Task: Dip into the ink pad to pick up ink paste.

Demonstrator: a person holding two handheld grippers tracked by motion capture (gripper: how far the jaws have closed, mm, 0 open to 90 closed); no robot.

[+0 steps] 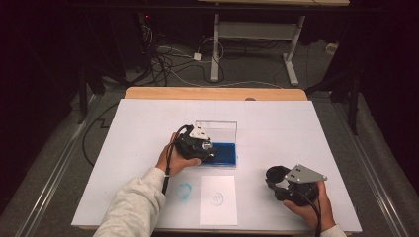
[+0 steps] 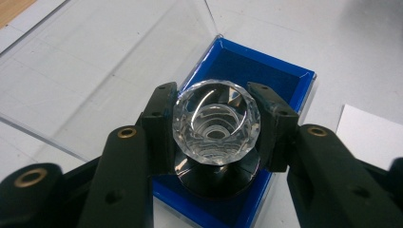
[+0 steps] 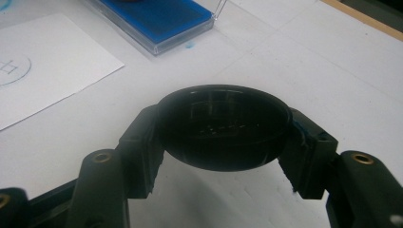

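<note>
Two grippers: our left gripper (image 2: 216, 128) clamps a faceted crystal stamp (image 2: 216, 124) over the blue ink pad (image 2: 266, 71); our right gripper (image 3: 223, 142) clamps a black cap (image 3: 223, 126).

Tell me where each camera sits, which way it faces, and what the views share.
High view: above the person's side, looking forward and down on the table; forearms, hands, both tools.
Left gripper view: on the left tool, looking at the crystal stamp over the blue ink pad.
Right gripper view: on the right tool, holding a black cap.
Shared: ink pad, white paper.
</note>
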